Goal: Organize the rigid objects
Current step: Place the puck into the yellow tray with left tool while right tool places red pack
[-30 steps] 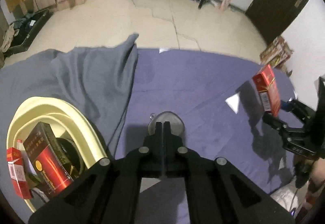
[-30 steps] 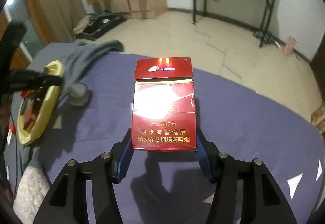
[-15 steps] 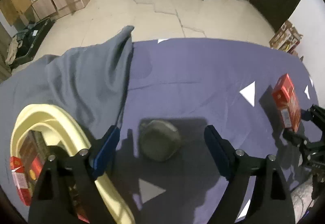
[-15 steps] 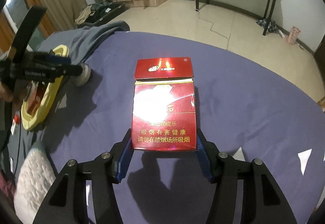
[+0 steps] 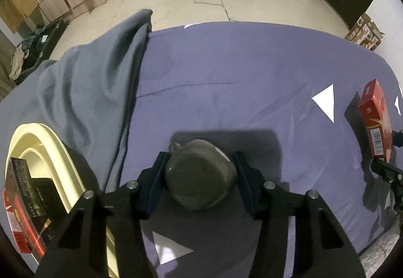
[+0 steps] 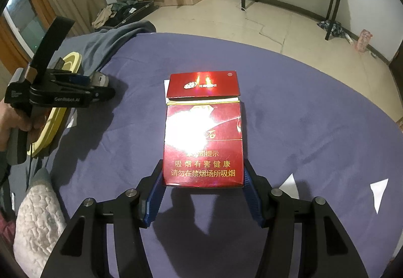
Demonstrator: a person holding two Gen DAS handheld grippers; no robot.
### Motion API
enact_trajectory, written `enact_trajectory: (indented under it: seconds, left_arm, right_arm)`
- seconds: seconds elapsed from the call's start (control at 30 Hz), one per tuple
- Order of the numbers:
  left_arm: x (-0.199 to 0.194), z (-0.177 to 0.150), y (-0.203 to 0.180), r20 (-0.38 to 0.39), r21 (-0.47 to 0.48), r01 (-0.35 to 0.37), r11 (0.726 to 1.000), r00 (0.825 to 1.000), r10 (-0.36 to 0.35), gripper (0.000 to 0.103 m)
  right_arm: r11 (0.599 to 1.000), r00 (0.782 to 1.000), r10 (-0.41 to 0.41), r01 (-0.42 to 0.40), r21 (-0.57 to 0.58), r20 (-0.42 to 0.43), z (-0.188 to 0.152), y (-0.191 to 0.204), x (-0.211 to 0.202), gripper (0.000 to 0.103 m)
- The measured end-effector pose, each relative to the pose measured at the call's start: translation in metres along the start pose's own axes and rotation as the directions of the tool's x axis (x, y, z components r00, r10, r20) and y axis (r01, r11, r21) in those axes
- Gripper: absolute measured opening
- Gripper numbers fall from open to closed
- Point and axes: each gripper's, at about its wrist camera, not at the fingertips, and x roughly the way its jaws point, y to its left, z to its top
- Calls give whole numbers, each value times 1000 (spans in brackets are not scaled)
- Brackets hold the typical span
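A grey rounded case (image 5: 200, 177) lies on the purple cloth, between the fingers of my left gripper (image 5: 200, 172). The jaws are closing and both pads touch the case's sides. In the right wrist view the left gripper (image 6: 103, 89) points down at the case (image 6: 99, 79), beside the yellow basin (image 6: 54, 124). My right gripper (image 6: 202, 184) is shut on a red cigarette pack (image 6: 202, 132), held above the table with its lid slightly ajar. The same pack (image 5: 376, 122) shows at the right edge of the left wrist view. The yellow basin (image 5: 47, 142) holds other cigarette packs (image 5: 22, 202).
A grey cloth (image 5: 88, 81) is draped over the table's left part, next to the basin. Purple cloth (image 5: 226, 71) with white triangle marks covers the rest. A white fluffy fabric (image 6: 37, 210) lies at the near left edge. A person's hand (image 6: 12, 122) grips the left handle.
The left gripper went from shut to wide open, sank over the grey case, and has narrowed onto its sides. The right gripper has kept its hold on the red pack, nearly still.
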Motion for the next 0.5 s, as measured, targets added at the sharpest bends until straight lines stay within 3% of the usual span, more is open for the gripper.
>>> enact_trajectory:
  seconds: [0.1,0.2,0.5]
  left_arm:
    - [-4,-3,0,21,-8,-3,1000,1000,3,54]
    - [-15,-5,4,31,-33,40,999,999,-39,54]
    - [-109,-13,31,187,-62,167,984,970,-153,54]
  right_arm:
    - [1000,1000,-6,6,-8,-2,0,3,0,56]
    - [1000,1000,-7,8,-12,10,1,6,-4,56]
    - [999,998,37,-37,11,49,11,15,-18,56]
